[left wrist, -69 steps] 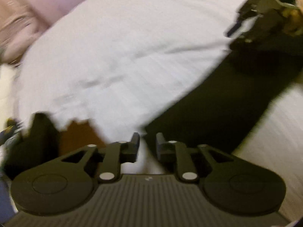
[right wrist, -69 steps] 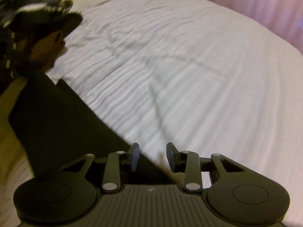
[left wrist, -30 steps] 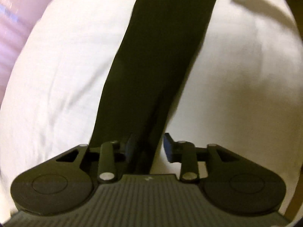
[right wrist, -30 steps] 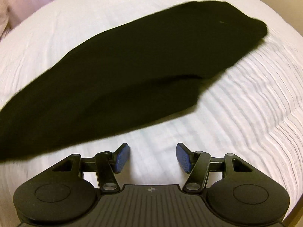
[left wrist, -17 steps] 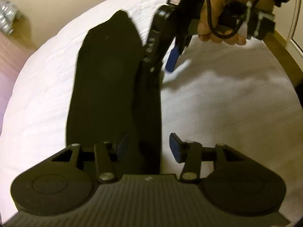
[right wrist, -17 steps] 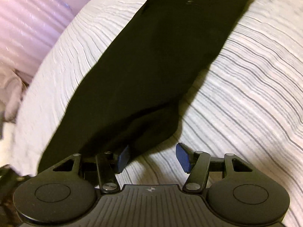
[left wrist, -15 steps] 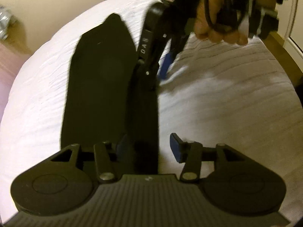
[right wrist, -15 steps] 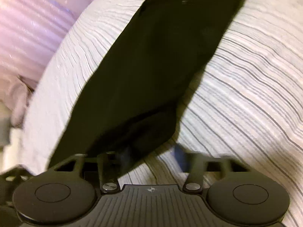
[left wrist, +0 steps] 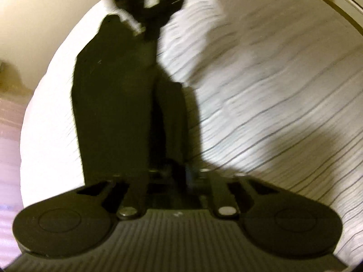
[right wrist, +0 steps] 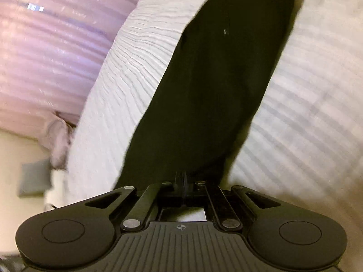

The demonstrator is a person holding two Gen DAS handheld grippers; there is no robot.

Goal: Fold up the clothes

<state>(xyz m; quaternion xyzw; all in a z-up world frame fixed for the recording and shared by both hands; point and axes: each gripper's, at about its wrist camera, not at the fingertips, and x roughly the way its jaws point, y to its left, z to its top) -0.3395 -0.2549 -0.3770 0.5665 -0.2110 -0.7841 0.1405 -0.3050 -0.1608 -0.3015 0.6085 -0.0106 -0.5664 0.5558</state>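
left gripper [left wrist: 181,174], right gripper [right wrist: 183,181], both angled down, pinching black garment [right wrist: 215,90]

Right tongs [left wrist: 152,6] motion-blurred, cut by top edge – left tongs [left wrist: 179,174] tips lost against black garment [left wrist: 118,104].

No readable text, label, brand name or number showed in either view. The only sign was a small round crosshair emblem [right wrist: 180,227] moulded on the ribbed housing of the right gripper [right wrist: 184,181], and a like mark [left wrist: 177,213] on the left gripper [left wrist: 179,172] was too blurred to make out. A bright speck on the black garment [right wrist: 224,31] was too small to tell as writing.
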